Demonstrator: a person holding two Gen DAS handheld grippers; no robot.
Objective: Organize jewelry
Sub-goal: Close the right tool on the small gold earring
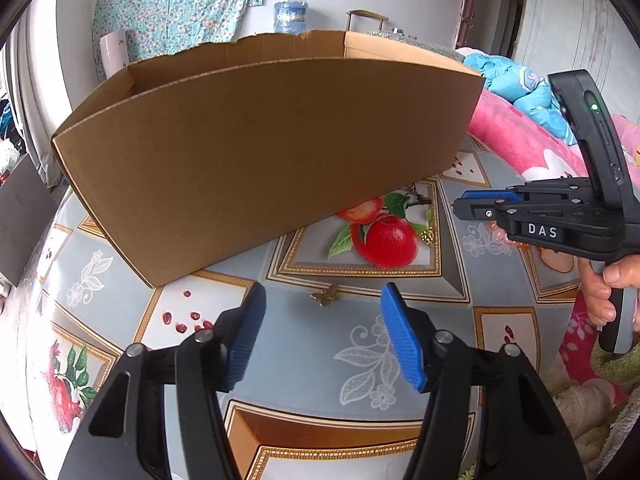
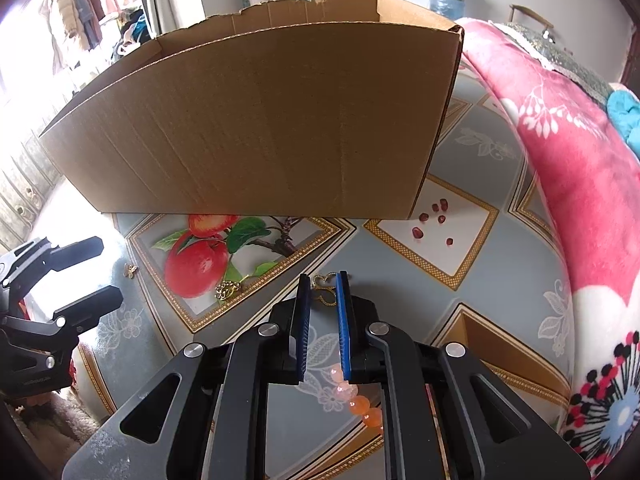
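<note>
A tall open cardboard box [image 1: 260, 152] stands on the patterned tablecloth [image 1: 360, 340]; it also shows in the right wrist view [image 2: 260, 128]. A small gold butterfly charm [image 1: 325, 295] lies just ahead of my open, empty left gripper [image 1: 323, 332]. My right gripper [image 2: 323, 308] has its jaws nearly closed, with a gold heart-shaped pendant [image 2: 325, 289] lying between the tips; whether it is gripped I cannot tell. An orange bead bracelet [image 2: 356, 400] lies under the right gripper. A gold filigree piece [image 2: 227, 290] lies left of it by the printed apple. The butterfly charm [image 2: 130, 270] shows near the left gripper [image 2: 88, 272].
A pink flowered blanket [image 2: 560, 160] borders the table on the right. Red seeds on the cloth [image 2: 432, 216] are printed pattern. My right gripper [image 1: 476, 204] and the hand holding it show at the right of the left wrist view.
</note>
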